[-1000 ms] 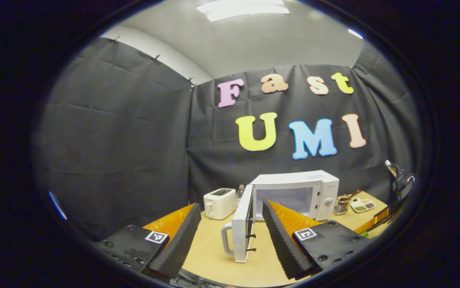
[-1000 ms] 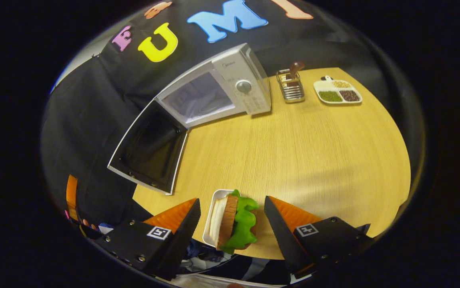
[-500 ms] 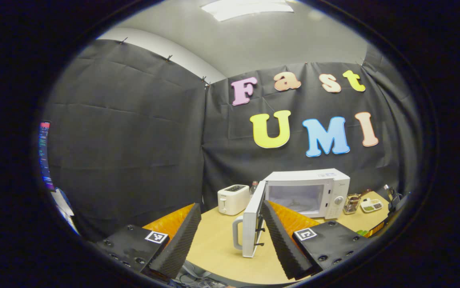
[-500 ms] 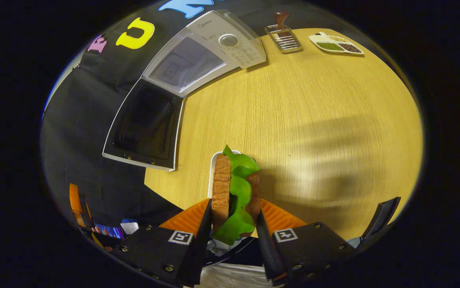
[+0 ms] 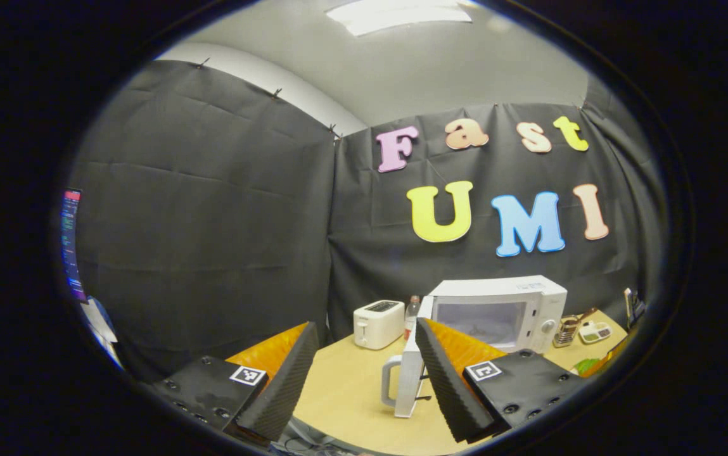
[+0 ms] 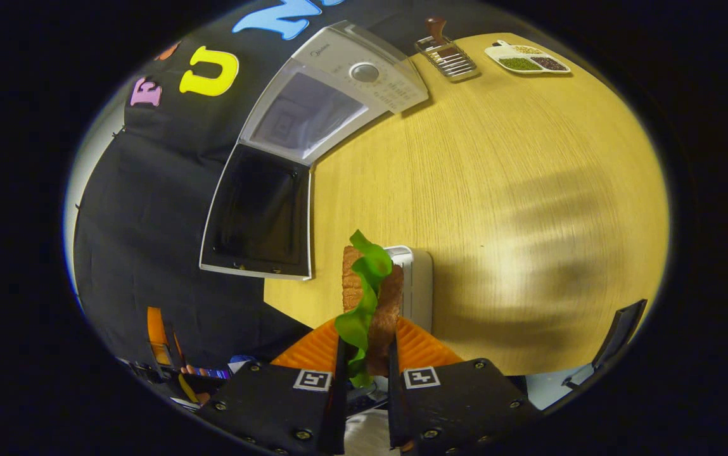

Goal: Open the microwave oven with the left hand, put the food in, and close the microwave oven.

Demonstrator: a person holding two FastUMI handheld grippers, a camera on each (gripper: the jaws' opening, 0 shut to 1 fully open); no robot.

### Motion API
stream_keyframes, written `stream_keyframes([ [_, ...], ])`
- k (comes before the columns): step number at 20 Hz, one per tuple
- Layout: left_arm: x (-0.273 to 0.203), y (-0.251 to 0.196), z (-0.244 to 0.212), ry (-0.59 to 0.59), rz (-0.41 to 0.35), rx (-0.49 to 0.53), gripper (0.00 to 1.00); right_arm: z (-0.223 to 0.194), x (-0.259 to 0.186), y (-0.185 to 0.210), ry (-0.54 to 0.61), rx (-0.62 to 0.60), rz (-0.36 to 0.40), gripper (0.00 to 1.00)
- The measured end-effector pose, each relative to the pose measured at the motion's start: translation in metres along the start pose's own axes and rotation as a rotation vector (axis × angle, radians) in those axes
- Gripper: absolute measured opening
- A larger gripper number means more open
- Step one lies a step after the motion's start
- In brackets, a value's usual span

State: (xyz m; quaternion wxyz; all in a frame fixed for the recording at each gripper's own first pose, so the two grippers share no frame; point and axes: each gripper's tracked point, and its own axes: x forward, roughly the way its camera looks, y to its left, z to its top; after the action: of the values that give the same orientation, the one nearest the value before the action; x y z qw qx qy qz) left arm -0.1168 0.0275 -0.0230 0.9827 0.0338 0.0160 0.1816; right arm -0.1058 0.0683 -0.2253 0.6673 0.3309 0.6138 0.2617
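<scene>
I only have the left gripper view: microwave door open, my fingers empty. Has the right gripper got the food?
Observer: Yes. In the right gripper view the right gripper is shut on the sandwich.
Operator: Is it off the tray?
Observer: It looks lifted; the white tray sits on the table behind it.
Operator: Anything blocking the way to the microwave?
Observer: No. Bare table lies between the sandwich and the open microwave.

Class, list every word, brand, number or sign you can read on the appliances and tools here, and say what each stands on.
Microwave logo and dial print: too small to read.
Right hand-held gripper, left hand-held gripper: square coded tags, no words.
</scene>
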Motion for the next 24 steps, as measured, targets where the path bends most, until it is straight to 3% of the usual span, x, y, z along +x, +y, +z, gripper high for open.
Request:
stream_keyframes([
  [6,0.053,0.008,-0.007,-0.002,-0.074,-0.028,0.98,0.039,0.013,0.053,-0.134,-0.032,0.039,0.27],
  [14,0.127,0.048,-0.011,-0.011,-0.136,-0.024,1.0,0.106,0.078,0.109,-0.378,-0.021,0.051,0.27],
  [20,0.175,0.088,-0.03,0.022,-0.14,-0.028,1.0,0.173,0.134,0.122,-0.546,0.001,0.015,0.27],
  [21,0.181,0.095,-0.036,0.03,-0.139,-0.021,0.96,0.183,0.143,0.123,-0.57,0.001,0.006,0.27],
  [24,0.196,0.112,-0.041,0.045,-0.132,-0.007,1.0,0.212,0.166,0.129,-0.639,0.0,0.001,0.27],
])
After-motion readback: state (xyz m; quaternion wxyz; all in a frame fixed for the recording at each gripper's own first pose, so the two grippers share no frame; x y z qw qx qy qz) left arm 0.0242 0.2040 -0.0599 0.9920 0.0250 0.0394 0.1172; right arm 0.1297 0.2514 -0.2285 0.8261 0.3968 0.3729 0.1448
